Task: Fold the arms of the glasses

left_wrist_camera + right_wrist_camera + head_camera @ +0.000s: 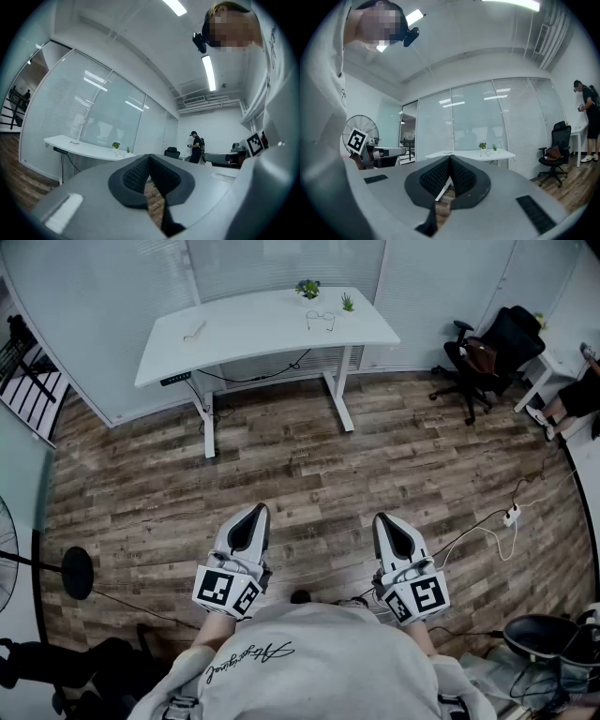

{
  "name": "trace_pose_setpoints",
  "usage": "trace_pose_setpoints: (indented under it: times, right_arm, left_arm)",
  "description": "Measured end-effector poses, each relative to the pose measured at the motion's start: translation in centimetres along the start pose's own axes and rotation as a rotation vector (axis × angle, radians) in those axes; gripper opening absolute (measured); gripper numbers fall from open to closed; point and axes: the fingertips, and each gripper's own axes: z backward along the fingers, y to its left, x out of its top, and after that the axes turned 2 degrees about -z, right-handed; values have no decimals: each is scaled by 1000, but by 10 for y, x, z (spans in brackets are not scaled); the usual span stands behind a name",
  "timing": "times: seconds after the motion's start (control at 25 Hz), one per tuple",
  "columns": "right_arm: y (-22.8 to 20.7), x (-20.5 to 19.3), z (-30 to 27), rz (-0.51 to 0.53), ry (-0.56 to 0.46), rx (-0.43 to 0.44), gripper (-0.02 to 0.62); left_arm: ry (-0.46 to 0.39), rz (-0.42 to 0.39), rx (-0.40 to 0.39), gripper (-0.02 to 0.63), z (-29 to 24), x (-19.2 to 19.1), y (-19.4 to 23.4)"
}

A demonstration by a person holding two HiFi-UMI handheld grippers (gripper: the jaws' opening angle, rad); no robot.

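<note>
While wire-rimmed glasses (pixel 321 321) sit on curved white desk (pixel 248 329), left gripper (pixel 258 510), right gripper (pixel 382 519) clenched, empty.

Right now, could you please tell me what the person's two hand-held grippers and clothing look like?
Both the left hand-held gripper and the right hand-held gripper are pale grey tapering shells with black ribbed pads. Each carries a white cube with black square markers. The person wears a light grey sweatshirt with dark script lettering.
</note>
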Motion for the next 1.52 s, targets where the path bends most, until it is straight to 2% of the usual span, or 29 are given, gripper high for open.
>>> trace_pose_setpoints:
  times: [0.56,0.96,1.04,1.24,1.28,1.36,1.4,1.52]
  right_arm:
    - [12,-6,-1,-8,8,8,2]
    - [14,-4,-4,-16,-9,21,9]
    - [15,-4,-5,-21,-7,26,85]
    - [16,-6,-5,-25,-8,21,146]
    - [15,-6,-5,-28,-9,15,164]
    - [12,-5,-4,-36,-16,-1,249]
    - [11,-5,-4,-40,-19,-9,272]
    - [8,-5,-4,-46,-22,-24,305]
  left_arm:
    - [11,-29,5,2,9,-1,2]
    - [4,-33,-61,3,7,3,-11]
    - [7,-43,-63,11,7,3,-12]
    - [13,-56,-63,120,10,2,-12]
    - [14,-56,-58,140,11,2,-10]
    - [12,-57,-44,191,12,2,-8]
    - [11,-58,-38,218,12,3,-6]
    - [11,-66,-20,270,11,4,-1]
